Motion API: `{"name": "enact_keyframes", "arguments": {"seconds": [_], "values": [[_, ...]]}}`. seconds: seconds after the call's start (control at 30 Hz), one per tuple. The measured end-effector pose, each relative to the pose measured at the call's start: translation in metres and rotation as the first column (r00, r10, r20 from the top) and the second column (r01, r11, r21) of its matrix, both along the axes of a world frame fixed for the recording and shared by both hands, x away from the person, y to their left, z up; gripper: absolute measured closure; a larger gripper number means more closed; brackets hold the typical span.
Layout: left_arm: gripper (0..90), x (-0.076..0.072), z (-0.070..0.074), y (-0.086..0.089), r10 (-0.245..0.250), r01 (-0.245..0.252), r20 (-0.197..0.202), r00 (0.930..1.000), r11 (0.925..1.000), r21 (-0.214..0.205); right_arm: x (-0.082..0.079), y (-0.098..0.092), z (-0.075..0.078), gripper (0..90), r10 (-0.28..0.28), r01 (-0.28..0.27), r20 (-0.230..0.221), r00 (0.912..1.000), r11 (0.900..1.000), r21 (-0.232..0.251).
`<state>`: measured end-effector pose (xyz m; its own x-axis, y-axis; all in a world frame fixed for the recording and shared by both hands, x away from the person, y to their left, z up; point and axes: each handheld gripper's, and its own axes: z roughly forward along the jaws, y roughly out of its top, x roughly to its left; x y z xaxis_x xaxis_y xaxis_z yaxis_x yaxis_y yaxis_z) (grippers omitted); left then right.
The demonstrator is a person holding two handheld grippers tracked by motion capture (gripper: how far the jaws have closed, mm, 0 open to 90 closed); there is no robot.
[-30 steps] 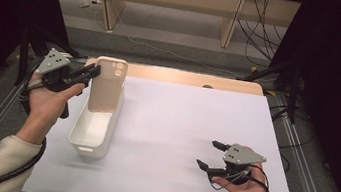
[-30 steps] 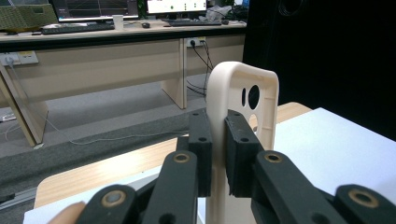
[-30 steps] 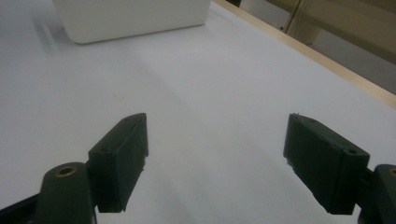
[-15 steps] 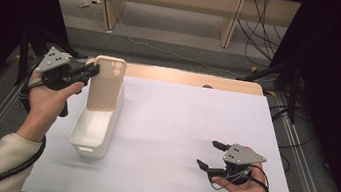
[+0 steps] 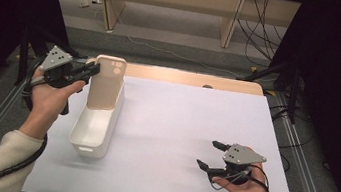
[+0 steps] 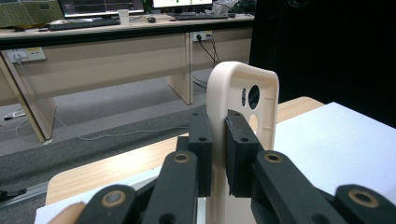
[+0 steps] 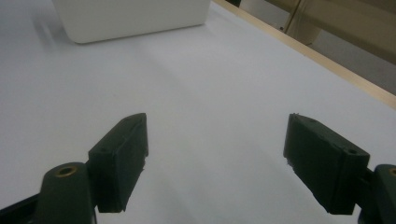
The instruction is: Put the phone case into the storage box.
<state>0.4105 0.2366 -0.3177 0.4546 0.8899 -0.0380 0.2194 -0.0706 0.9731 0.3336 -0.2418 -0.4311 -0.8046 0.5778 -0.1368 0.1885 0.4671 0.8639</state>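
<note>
The left gripper (image 6: 218, 154) is clamping a phone case (image 6: 243, 98) by its side wall, upright between the pads above the bin (image 5: 95, 128); light, bendy (probably slippery). The right gripper (image 7: 217, 154) is gaping, empty.

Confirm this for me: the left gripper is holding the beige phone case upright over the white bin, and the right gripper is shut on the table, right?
Not quite. The right gripper is open, its jaws wide apart in the right gripper view. The left gripper does hold the phone case upright over the white bin.
</note>
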Motion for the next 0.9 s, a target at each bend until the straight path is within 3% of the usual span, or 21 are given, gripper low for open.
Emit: {"name": "enact_keyframes", "arguments": {"seconds": [0.9], "values": [[82.1, 0.013, -0.001, -0.001, 0.007, -0.007, 0.003, 1.0, 0.9999, 0.011, 0.0, 0.0, 0.0, 23.3, 0.002, -0.002, -0.004, 1.0, 1.0, -0.004]]}}
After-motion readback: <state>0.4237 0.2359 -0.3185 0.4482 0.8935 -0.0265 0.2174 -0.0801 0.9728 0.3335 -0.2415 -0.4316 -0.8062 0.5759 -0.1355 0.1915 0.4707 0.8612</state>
